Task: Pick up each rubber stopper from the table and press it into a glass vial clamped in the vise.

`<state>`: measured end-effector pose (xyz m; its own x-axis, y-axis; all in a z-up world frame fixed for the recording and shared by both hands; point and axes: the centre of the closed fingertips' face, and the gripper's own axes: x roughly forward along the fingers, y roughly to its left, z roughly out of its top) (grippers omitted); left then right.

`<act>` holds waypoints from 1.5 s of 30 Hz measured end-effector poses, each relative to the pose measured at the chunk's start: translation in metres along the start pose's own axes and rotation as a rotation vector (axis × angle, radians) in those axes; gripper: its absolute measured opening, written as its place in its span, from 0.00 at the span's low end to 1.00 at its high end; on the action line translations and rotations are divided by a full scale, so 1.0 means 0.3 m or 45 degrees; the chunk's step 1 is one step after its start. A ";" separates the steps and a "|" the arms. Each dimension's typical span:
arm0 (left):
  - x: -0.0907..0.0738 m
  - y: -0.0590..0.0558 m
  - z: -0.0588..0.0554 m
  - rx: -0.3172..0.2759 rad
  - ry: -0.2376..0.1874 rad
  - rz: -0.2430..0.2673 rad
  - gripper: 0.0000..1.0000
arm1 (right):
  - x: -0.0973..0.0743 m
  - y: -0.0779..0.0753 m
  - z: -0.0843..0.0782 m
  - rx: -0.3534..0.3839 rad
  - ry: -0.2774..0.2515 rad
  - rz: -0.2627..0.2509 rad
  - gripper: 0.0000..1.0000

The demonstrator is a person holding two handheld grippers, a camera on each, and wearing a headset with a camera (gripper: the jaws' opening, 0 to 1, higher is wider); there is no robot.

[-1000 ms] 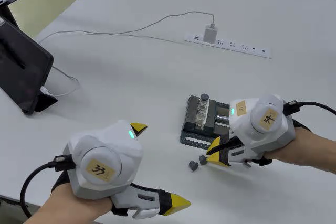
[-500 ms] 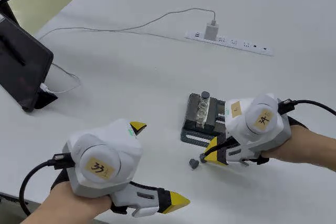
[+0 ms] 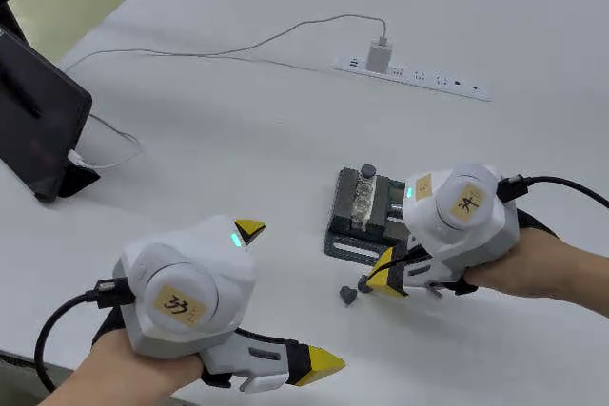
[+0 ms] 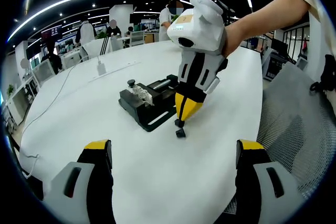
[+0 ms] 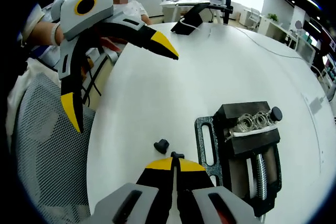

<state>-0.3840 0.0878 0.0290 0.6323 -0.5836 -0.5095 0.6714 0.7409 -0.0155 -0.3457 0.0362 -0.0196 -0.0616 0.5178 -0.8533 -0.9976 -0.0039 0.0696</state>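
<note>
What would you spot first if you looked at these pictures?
The right gripper, white with yellow tips, catches the eye: its jaws are pinched shut on a tiny dark rubber stopper just in front of the black vise. The vise holds a row of glass vials, and a second stopper lies on the white table close by. Nearer the person, the left gripper is spread wide open.

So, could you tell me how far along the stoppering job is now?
Done: one capped vial stands in the vise. In hand: the right gripper is shut on a second stopper. Remaining: a third stopper lies loose on the table, and the open vials await plugs.
</note>
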 end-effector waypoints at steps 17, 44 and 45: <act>-0.003 -0.016 0.037 0.011 -0.037 0.010 0.88 | -0.099 0.021 0.055 0.506 -0.302 0.019 0.00; 0.011 -0.083 0.275 -0.009 -0.322 -0.111 0.40 | -0.380 0.105 0.216 1.379 -0.909 0.404 0.00; 0.011 -0.084 0.278 -0.010 -0.326 -0.116 0.36 | -0.383 0.111 0.220 1.404 -0.919 0.427 0.00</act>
<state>-0.3667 0.0394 0.0995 0.6471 -0.7124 -0.2714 0.7277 0.6834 -0.0587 -0.3698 0.0332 0.1149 0.0761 0.9573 -0.2790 -0.3724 0.2868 0.8826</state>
